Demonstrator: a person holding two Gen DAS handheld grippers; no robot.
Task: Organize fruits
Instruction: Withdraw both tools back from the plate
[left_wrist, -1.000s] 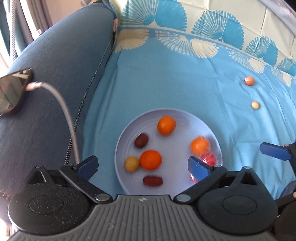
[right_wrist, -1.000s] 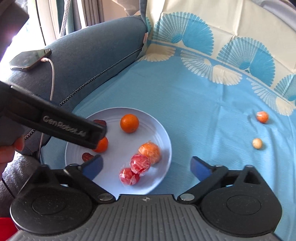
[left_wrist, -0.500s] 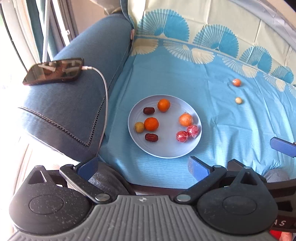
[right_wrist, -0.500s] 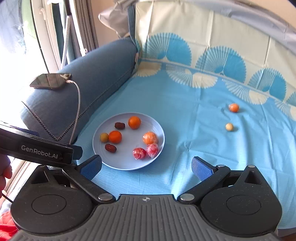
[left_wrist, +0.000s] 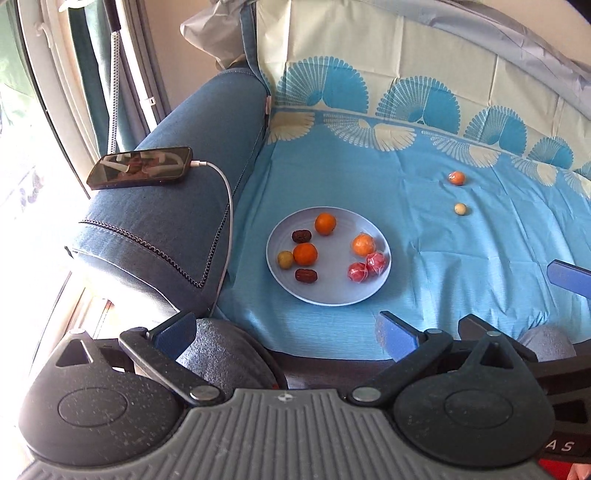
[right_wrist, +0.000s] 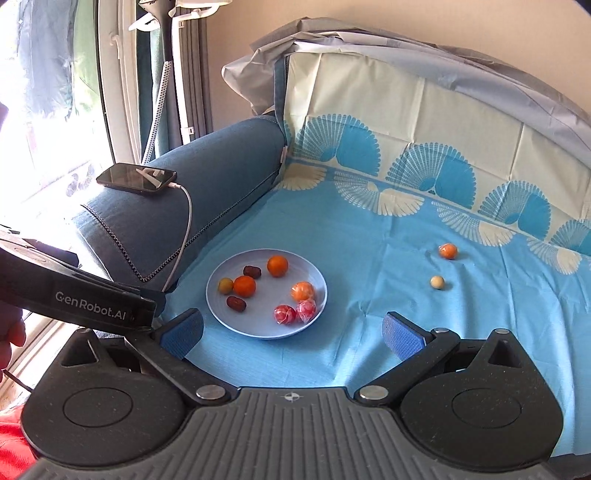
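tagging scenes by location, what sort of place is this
Probably a home living room: a blue fabric sofa armrest, a black phone charging on it, and curtains by a bright window.

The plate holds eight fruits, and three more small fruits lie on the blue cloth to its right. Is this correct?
Not quite: only two small fruits lie on the blue cloth right of the plate, an orange one and a pale one. The right wrist view shows this. The plate does hold eight.

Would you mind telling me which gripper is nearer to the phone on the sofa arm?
Left. The left gripper hangs beside the sofa arm, on the phone side of the plate; the right gripper sits farther right, over the blue sheet.
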